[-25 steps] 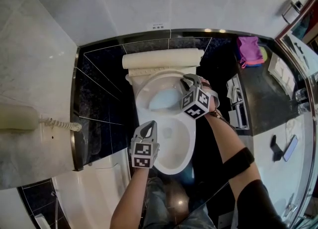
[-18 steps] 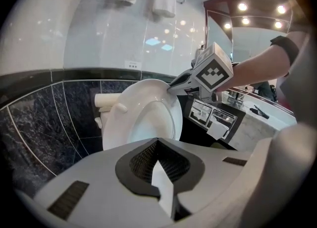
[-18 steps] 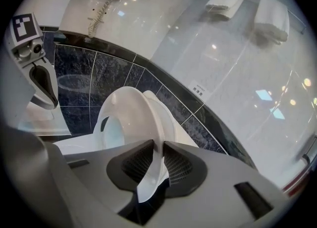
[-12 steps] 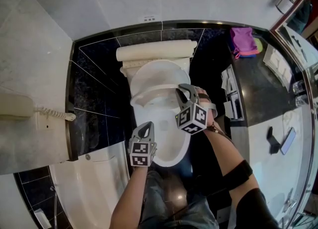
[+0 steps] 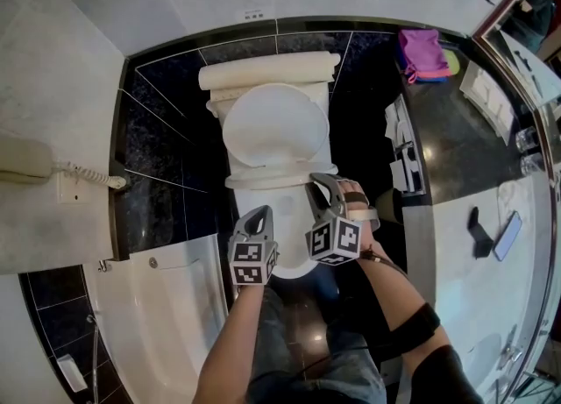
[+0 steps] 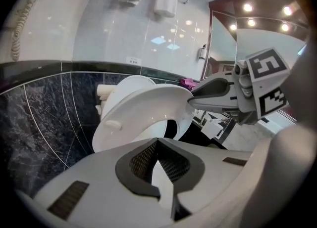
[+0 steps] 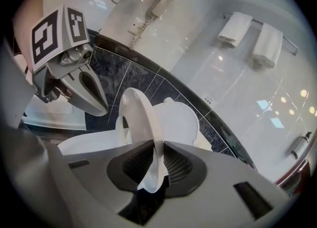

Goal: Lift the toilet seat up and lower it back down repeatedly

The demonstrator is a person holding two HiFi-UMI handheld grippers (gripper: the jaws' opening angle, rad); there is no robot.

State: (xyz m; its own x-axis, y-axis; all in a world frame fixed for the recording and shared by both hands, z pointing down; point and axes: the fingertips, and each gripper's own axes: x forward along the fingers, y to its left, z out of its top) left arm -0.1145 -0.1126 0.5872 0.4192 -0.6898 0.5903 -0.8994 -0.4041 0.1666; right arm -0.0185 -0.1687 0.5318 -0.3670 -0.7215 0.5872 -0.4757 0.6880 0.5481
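The white toilet seat (image 5: pixel 279 180) stands tilted partway up over the bowl (image 5: pixel 294 264), with the lid (image 5: pixel 274 124) upright behind it. My right gripper (image 5: pixel 317 185) is shut on the seat's front rim, which runs between its pads (image 7: pixel 156 148). In the right gripper view the seat (image 7: pixel 141 118) rises on edge in front of the lid (image 7: pixel 182 120). My left gripper (image 5: pixel 258 216) hangs over the bowl's front left, jaws together and holding nothing. From the left gripper view (image 6: pixel 157 145) the seat (image 6: pixel 143 108) is seen from below, with the right gripper (image 6: pixel 192 101) at its edge.
The cistern (image 5: pixel 267 69) stands against a black tiled wall. A wall phone (image 5: pixel 26 185) and a bathtub (image 5: pixel 175 306) are on the left. On the right, a counter (image 5: pixel 456 148) carries a pink cloth (image 5: pixel 422 52) and a phone (image 5: pixel 508 236). Towels (image 7: pixel 237 29) hang high up.
The right gripper has drawn toward me with the seat's rim in it, and the seat has swung down from near upright to partway. The left gripper shifted a little.
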